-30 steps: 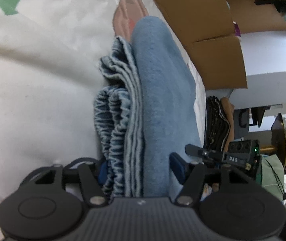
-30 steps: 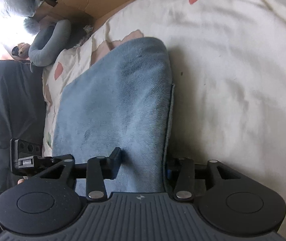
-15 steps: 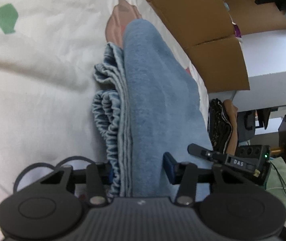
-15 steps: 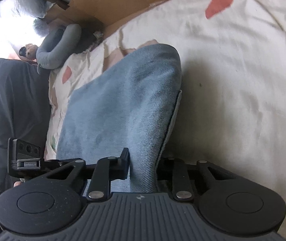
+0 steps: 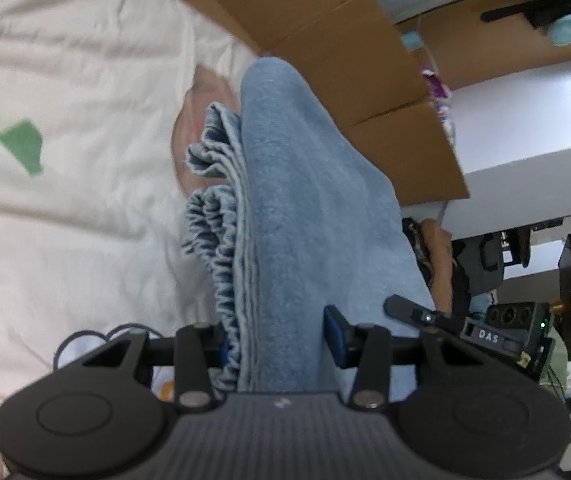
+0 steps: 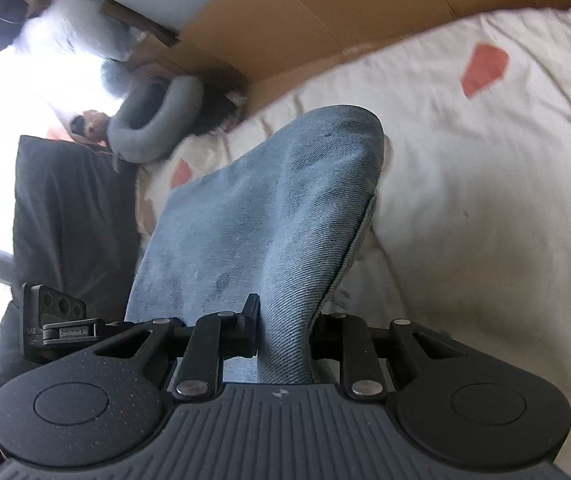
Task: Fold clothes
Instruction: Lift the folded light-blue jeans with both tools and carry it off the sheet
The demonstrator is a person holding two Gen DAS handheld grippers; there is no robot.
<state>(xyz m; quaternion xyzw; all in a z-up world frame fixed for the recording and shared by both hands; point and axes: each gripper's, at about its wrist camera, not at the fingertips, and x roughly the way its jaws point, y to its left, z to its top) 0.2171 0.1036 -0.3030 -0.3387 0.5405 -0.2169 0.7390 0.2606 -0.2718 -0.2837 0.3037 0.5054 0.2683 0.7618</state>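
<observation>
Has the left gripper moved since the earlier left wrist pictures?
Yes. The left gripper has risen with the blue garment: the green patch on the bedsheet now sits lower in view.

A bed carries everything here, covered by a cream sheet [image 5: 65, 208] that is creased and printed with scattered coloured patches: a green one [image 5: 21, 146] at the left in the left wrist view, a red one [image 6: 483, 68] at the far right in the right wrist view (smaller salmon marks sit further left). The far end of a folded blue denim garment [image 6: 285, 200] meets the sheet. At the bed's far edge, brown cardboard [image 6: 325, 12] stands against it.
</observation>
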